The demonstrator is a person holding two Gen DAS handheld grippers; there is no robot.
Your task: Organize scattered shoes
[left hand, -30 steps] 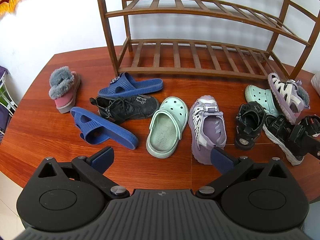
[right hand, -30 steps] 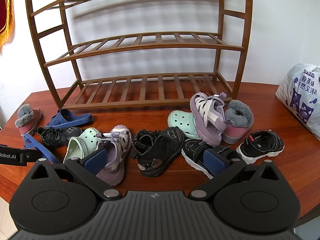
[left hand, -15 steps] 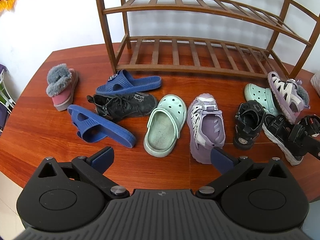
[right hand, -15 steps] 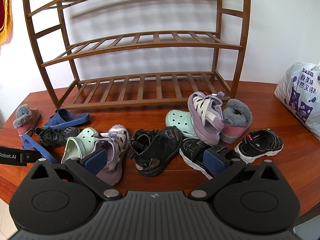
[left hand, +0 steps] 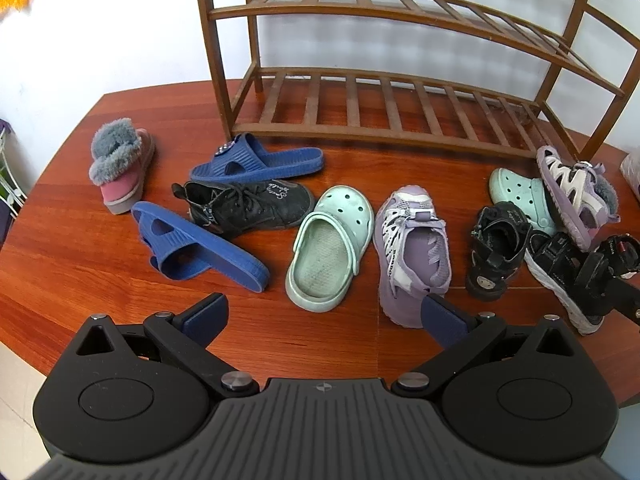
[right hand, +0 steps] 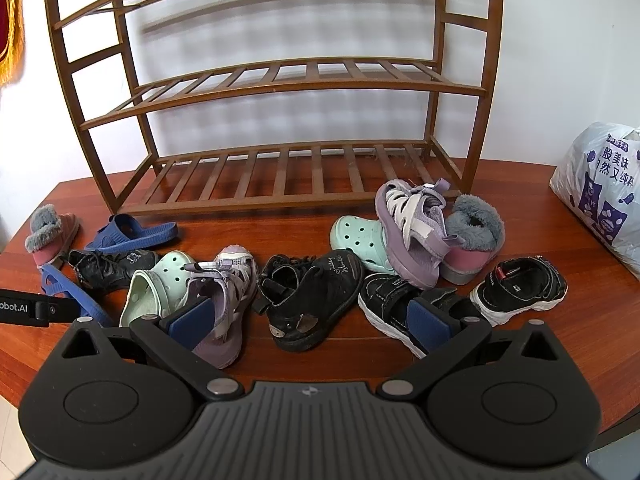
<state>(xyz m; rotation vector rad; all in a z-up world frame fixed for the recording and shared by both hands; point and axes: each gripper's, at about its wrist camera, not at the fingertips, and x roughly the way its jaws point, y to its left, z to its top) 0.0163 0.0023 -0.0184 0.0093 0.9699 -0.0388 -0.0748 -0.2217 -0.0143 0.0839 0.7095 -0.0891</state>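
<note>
Shoes scattered on the desk [left hand: 60, 264], beyond both wide, empty jaws.
Mint clog [left hand: 330, 246] and purple sneaker [left hand: 414, 250] lie nearest the left gripper [left hand: 324, 314]; a black boot [right hand: 310, 298] lies ahead of the right gripper [right hand: 310, 320].

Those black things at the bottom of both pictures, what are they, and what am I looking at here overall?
They are handheld grippers, one in each of a person's hands; there is no robot arm. Each carries a wide-angle camera looking forward along its two blue-padded fingers. One picture comes from the left gripper, the other from the right gripper. Both are open and hold nothing.

In front of them is a reddish wooden table with a wooden shoe rack at the back; no shoes show on its shelves. Shoes lie scattered on the table: two blue slippers, two mint clogs, purple sneakers, black shoes and pink fur-lined boots. On the right, one purple sneaker leans on a clog and a boot. A printed plastic bag sits at the far right.
</note>
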